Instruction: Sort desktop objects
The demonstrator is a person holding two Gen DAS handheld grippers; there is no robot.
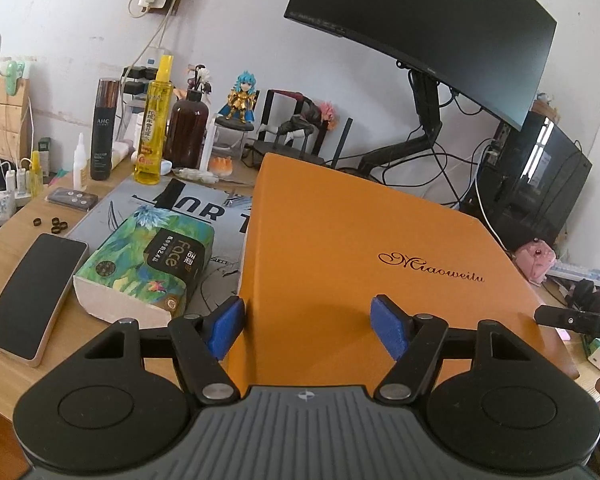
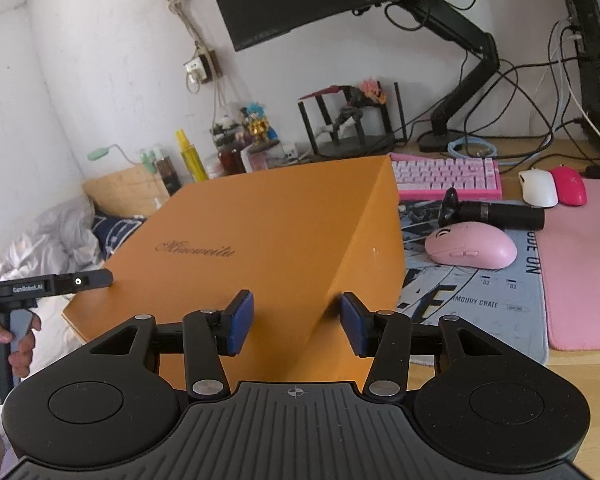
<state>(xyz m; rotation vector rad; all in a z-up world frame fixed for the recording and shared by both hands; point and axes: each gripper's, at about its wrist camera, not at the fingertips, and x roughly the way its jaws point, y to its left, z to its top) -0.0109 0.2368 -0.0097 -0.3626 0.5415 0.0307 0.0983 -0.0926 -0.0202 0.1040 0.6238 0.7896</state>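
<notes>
A large orange box [image 1: 360, 264] with "Miaoweilu" script fills the middle of both views [image 2: 268, 240]. My left gripper [image 1: 312, 328] is open over the box's near left corner, its blue pads straddling that edge. My right gripper [image 2: 296, 324] is open over the box's near right corner, one pad on each side of the vertical edge. Whether the pads touch the box is unclear. The right gripper's tip shows at the left view's right edge [image 1: 572, 318], and the left gripper shows at the right view's left edge [image 2: 52, 284].
Left of the box lie a tissue pack [image 1: 148, 260], a phone [image 1: 32, 296], bottles [image 1: 152, 128] and figurines [image 1: 240, 100]. Right of it are a pink mouse [image 2: 472, 246], pink keyboard [image 2: 448, 176], black cylinder [image 2: 500, 214], two more mice [image 2: 538, 188] and a pink mat [image 2: 584, 264]. A monitor [image 1: 420, 28] hangs above.
</notes>
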